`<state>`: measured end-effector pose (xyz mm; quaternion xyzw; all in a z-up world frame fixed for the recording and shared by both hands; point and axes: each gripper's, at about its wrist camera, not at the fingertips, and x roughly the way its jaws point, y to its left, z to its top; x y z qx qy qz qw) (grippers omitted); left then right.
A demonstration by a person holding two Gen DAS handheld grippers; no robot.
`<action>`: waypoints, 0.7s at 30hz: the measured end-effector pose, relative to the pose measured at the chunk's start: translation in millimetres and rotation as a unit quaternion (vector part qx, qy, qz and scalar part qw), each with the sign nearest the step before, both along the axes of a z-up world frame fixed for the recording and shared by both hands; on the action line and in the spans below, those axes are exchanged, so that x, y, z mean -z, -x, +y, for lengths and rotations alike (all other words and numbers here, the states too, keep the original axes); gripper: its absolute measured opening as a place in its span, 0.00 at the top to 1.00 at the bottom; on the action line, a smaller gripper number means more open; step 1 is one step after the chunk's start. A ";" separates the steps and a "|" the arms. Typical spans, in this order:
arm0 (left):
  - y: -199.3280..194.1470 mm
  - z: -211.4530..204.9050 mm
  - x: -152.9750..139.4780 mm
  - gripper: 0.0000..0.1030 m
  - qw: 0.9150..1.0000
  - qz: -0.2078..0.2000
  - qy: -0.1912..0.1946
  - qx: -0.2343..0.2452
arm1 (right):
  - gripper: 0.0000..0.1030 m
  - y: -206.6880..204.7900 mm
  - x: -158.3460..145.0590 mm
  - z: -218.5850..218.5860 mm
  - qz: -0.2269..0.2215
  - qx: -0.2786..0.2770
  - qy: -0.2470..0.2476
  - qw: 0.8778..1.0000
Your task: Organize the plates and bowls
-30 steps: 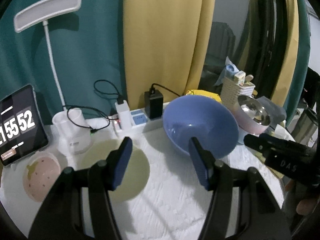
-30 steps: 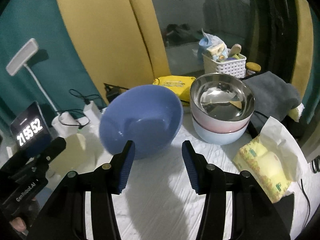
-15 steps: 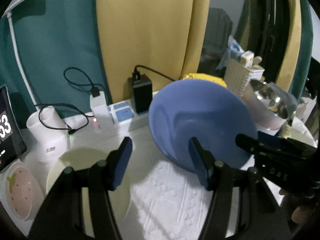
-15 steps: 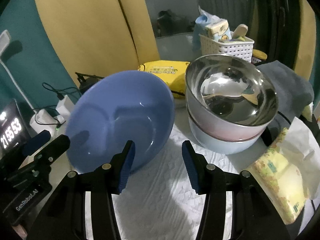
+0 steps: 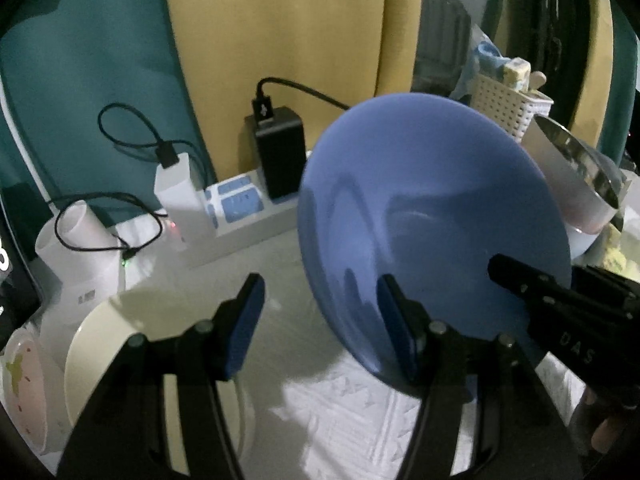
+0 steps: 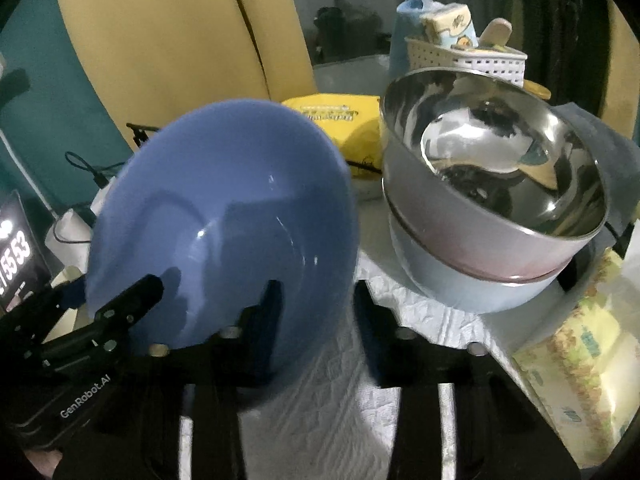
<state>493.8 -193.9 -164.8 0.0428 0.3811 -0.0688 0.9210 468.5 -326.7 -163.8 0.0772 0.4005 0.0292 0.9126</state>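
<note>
A large blue bowl [image 5: 432, 216] stands tilted up on its edge on the white table cover; it also shows in the right wrist view [image 6: 224, 216]. My left gripper [image 5: 322, 320] is open, its right finger inside the bowl near the low rim. My right gripper [image 6: 316, 316] is open, its jaws on either side of the bowl's near rim. A steel bowl [image 6: 492, 160] sits stacked on a pink and a pale blue bowl to the right. A cream plate [image 5: 104, 344] and a pink patterned dish [image 5: 20, 376] lie at the left.
A power strip [image 5: 240, 208] with chargers and cables lies at the back, beside a white lamp base [image 5: 84, 256]. A clock tablet [image 6: 16, 256] stands at left. A white basket [image 6: 472, 56], a yellow packet [image 6: 344, 120] and tissue pack [image 6: 580, 368] crowd the right.
Both grippers have moved in close to the blue bowl. The bowl has tipped from lying flat to standing steeply on its edge.
</note>
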 end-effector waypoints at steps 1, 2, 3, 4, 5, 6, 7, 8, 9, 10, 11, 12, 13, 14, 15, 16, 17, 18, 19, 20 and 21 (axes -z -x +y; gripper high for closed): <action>1.1 -0.5 0.4 0.45 1.000 -0.003 0.000 0.001 | 0.74 -0.1 0.8 0.4 0.000 -0.003 -0.002 1.000; 1.5 -1.3 0.5 0.53 1.000 -0.006 -0.002 0.002 | 0.77 0.0 0.5 0.7 0.001 -0.005 -0.004 1.000; 1.6 -1.7 0.8 0.56 1.000 -0.006 -0.005 0.004 | 0.79 0.5 0.5 0.9 0.001 -0.006 -0.007 1.000; 1.6 -2.8 1.7 0.62 1.000 -0.005 -0.007 0.008 | 0.80 1.0 0.1 1.6 0.000 -0.008 -0.009 1.000; 2.2 -4.6 2.5 0.69 1.000 -0.005 -0.009 0.012 | 0.82 1.7 -0.4 1.9 -0.001 -0.009 -0.009 1.000; 3.6 -6.7 3.1 0.70 1.000 -0.006 -0.013 0.015 | 0.83 2.6 -1.3 1.9 -0.001 -0.009 -0.010 1.000; 4.8 -8.3 2.9 0.72 1.000 -0.007 -0.014 0.019 | 0.84 3.6 -2.2 1.4 -0.002 -0.010 -0.010 1.000; 5.7 -9.9 2.8 0.72 1.000 -0.007 -0.015 0.020 | 0.85 4.7 -3.2 1.5 -0.003 -0.011 -0.011 1.000; 6.9 -10.6 2.6 0.73 1.000 -0.007 -0.016 0.020 | 0.86 5.6 -4.2 0.7 -0.003 -0.010 -0.009 1.000; 7.3 -10.8 2.5 0.73 1.000 -0.007 -0.015 0.021 | 0.87 8.9 -5.3 -1.4 -0.004 -0.008 -0.008 1.000; 7.6 -10.9 2.2 0.75 1.000 -0.007 -0.014 0.021 | 0.87 9.9 -5.6 -2.6 -0.003 -0.007 -0.010 1.000; 8.1 -11.0 2.1 0.76 1.000 -0.006 -0.014 0.022 | 0.87 10.9 -5.9 -3.8 -0.002 -0.006 -0.011 1.000; 8.9 -11.0 1.9 0.77 1.000 -0.006 -0.014 0.022 | 0.87 12.6 -7.0 -4.3 -0.003 -0.005 -0.011 1.000; 10.3 -11.2 1.2 0.77 1.000 -0.006 -0.013 0.023 | 0.87 14.1 -7.9 -4.8 -0.003 -0.004 -0.012 1.000; 10.8 -10.6 0.2 0.77 1.000 -0.007 -0.013 0.024 | 0.87 14.6 -8.9 -6.0 -0.003 -0.004 -0.013 1.000; 12.4 -11.0 -0.9 0.77 1.000 -0.009 -0.013 0.025 | 0.87 16.2 -10.3 -6.5 -0.003 -0.003 -0.013 1.000; 14.1 -11.3 -2.0 0.77 1.000 -0.010 -0.013 0.026 | 0.87 18.2 -12.0 -6.7 -0.005 -0.002 -0.012 1.000; 16.2 -12.1 -3.3 0.77 1.000 -0.011 -0.012 0.026 | 0.87 19.7 -13.8 -7.0 -0.005 -0.001 -0.012 1.000; 17.9 -12.1 -4.4 0.77 1.000 -0.012 -0.011 0.026 | 0.87 21.0 -15.3 -6.8 -0.006 -0.001 -0.013 1.000; 19.9 -12.2 -5.6 0.77 0.999 -0.013 -0.011 0.027 | 0.87 23.1 -16.9 -7.1 -0.006 0.000 -0.013 1.000; 22.2 -12.7 -6.8 0.77 0.999 -0.014 -0.011 0.028 | 0.87 24.7 -18.2 -7.6 -0.007 0.000 -0.013 1.000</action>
